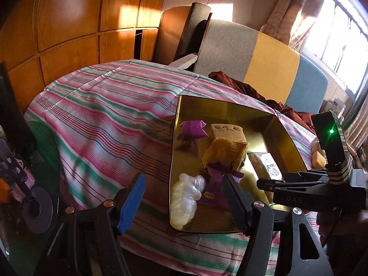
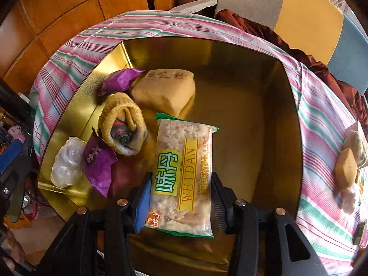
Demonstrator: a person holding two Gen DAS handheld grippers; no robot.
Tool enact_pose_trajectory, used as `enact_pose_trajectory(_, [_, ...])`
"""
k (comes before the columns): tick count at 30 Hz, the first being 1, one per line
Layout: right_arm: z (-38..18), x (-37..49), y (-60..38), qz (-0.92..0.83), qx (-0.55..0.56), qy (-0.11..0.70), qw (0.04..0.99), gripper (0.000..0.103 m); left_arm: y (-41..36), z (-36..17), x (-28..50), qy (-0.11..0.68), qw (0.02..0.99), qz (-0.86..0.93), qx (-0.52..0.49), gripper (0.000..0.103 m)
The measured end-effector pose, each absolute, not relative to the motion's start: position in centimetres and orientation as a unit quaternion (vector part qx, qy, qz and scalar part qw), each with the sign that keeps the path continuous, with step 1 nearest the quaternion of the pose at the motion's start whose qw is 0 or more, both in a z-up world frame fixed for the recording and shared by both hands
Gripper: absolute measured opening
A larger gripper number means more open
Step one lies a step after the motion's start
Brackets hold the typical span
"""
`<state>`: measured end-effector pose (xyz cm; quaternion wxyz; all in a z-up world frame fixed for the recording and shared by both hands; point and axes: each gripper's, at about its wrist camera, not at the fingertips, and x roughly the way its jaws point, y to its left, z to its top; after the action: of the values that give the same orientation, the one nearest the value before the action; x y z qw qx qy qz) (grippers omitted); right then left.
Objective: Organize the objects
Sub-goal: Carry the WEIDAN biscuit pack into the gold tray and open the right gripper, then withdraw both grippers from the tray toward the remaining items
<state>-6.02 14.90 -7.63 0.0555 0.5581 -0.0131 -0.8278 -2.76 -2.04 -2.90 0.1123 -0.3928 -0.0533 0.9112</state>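
While the right tongs point(image 2: 180, 197) clench a biscuit packet point(image 2: 184, 174) over the gold tray point(image 2: 241, 53) on the desk, the left tongs point(image 1: 184, 197) hang released, empty, near a purple sachet point(image 1: 212, 189) beside a rolled towel point(image 2: 122, 126).

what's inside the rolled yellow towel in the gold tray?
A dark, grey-and-red striped bundle pokes from the yellow towel's open end in the gold tray. How far it runs inside is covered.

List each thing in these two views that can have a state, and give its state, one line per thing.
right gripper: shut on the snack packet, above the tray
snack packet: sealed, held
left gripper: open, empty
gold tray: on the tablecloth, partly filled
yellow cloth: rolled up, in the tray
two purple packets: in the tray, sealed
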Motion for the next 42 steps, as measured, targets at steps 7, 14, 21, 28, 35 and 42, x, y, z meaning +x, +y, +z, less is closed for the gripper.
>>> enact_pose_trajectory(7, [-7.4, -5.1, 15.1, -0.835, 0.543, -0.038, 0.080, 0.063, -1.6, -3.2, -2.7, -0.048, 0.116, 0.909, -0.397, 0.070])
enact_pose_trajectory(14, [-4.6, -3.3, 16.9, -0.860, 0.504, -0.043, 0.066, 0.072, -0.5, -3.1, -2.6, -0.034, 0.122, 0.908, -0.399, 0.072])
enact_pose_trajectory(21, [-2.2, -1.2, 21.3, -0.879, 0.473, -0.057, 0.026, 0.074, 2.4, -1.7, -2.4, -0.009, 0.155, 0.909, -0.387, 0.081])
enact_pose_trajectory(28, [-0.9, 1.8, 28.3, -0.886, 0.452, -0.095, -0.044, 0.084, 6.3, -0.6, -2.0, 0.014, 0.201, 0.902, -0.382, 0.089])
enact_pose_trajectory(35, [-0.7, 4.8, 37.6, -0.875, 0.450, -0.107, -0.140, 0.084, 10.6, 0.6, -1.6, 0.043, 0.243, 0.894, -0.374, 0.094])
enact_pose_trajectory(42, [-1.5, 9.4, 49.7, -0.845, 0.432, -0.146, -0.279, 0.085, 16.7, 1.8, -0.8, 0.078, 0.306, 0.875, -0.367, 0.103])
